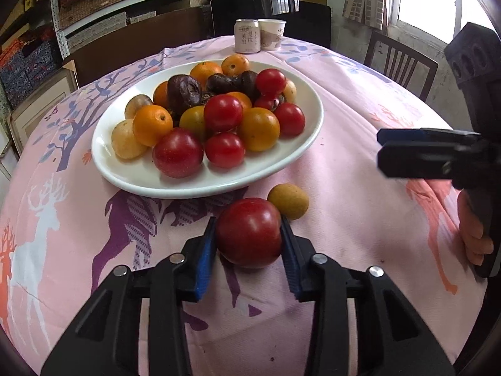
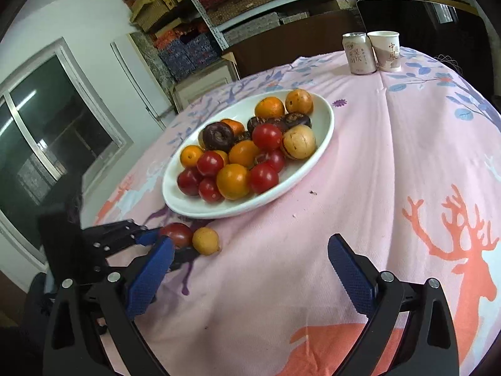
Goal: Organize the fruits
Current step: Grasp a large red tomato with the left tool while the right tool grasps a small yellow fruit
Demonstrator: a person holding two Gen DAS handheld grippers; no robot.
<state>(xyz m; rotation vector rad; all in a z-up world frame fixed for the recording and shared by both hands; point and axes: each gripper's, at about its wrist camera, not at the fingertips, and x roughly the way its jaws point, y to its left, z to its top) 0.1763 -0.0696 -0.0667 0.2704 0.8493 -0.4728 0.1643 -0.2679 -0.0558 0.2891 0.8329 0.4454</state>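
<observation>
Left gripper (image 1: 249, 235) clamped on red tomato (image 1: 249, 232) on pink tablecloth (image 1: 344, 156), touching small yellow fruit (image 1: 288, 201), just before heaped white plate (image 1: 125, 175). Right gripper (image 2: 250, 269) wide apart, empty.

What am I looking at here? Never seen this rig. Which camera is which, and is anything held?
There is no robot arm: a person holds a two-finger gripper in each hand, and each carries a fisheye camera looking along its fingers.

The left wrist view shows the left gripper with its blue pads against both sides of a red tomato, low over the pink cloth. A small yellow fruit lies right beside it.

The right wrist view shows the right gripper wide open, with nothing between its fingers.

Further back a white plate is piled with tomatoes, oranges, yellow fruits and dark fruits. A can and a paper cup stand at the far edge.
</observation>
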